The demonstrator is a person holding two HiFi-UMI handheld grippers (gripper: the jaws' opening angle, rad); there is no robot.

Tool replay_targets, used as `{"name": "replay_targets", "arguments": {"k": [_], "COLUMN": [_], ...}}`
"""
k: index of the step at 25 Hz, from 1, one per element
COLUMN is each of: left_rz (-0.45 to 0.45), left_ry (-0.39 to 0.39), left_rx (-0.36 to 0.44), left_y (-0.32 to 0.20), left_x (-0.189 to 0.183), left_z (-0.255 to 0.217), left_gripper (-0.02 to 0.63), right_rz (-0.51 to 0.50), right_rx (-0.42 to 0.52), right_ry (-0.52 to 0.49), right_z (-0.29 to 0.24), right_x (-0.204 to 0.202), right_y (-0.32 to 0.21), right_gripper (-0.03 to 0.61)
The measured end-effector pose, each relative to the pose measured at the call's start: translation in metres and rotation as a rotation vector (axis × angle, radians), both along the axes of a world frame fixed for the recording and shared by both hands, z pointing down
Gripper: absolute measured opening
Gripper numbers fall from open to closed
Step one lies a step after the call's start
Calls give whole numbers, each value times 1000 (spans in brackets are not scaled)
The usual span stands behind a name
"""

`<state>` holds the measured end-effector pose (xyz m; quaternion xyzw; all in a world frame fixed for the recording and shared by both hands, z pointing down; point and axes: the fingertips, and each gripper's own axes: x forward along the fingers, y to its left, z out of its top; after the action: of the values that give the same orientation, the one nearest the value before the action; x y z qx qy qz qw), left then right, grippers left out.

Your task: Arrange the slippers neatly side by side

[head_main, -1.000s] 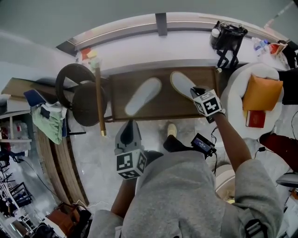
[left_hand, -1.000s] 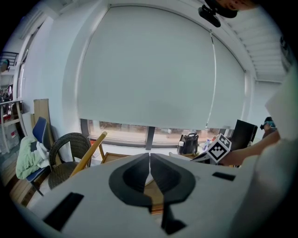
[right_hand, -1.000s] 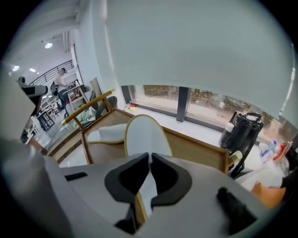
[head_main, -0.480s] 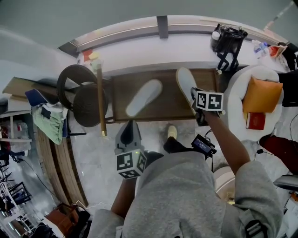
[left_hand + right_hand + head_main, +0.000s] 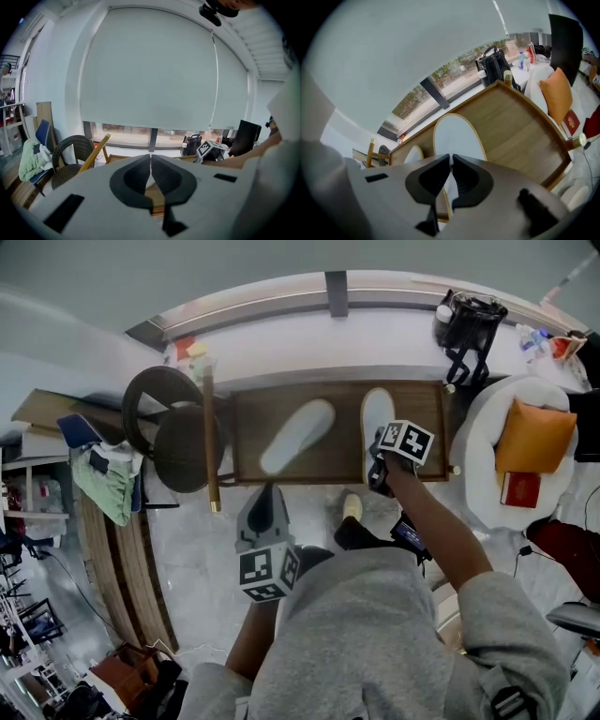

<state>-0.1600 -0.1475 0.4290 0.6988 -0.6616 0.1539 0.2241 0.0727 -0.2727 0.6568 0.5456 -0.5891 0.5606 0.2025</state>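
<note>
Grey-bodied, the left claw [image 5: 265,512] hangs short of the desk's [image 5: 342,457] near edge, tipped gently down, jaws together on nothing, with the left slipper [image 5: 296,437] lying slanted on the wood ahead of it. The right arm reaches steeply down, and the right claw [image 5: 378,472] pinches the near end of the right slipper [image 5: 377,420], which lies straight, near its mate but apart. The brown desk stands under a window, with a wicker chair [image 5: 159,423] and a leaning stick [image 5: 209,442] at its left, and a black bag [image 5: 469,320] and a white armchair [image 5: 483,456] at its right.
</note>
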Motion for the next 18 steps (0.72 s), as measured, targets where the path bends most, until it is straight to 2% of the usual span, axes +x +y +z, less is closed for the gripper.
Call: {"name": "replay_targets", "arguments": {"k": [4,14,18], "left_rz": [-22,-65,-70], "left_ry": [-9,-18,-17], "left_rx": [-6,-24,-25], "left_y": [3,7,7], "left_x": [-7,-19,-21], "left_z": [-1,2,2], "left_gripper": [20,20,19], "right_rz": [-47,-100,-1], "right_rx": [-17,-13,-52], "right_ry": [74,108,51], "right_z": [23,33,35], "right_x": [-3,-17,-20], "right_y": [-5,-24,-16], "right_gripper": [35,37,37]}}
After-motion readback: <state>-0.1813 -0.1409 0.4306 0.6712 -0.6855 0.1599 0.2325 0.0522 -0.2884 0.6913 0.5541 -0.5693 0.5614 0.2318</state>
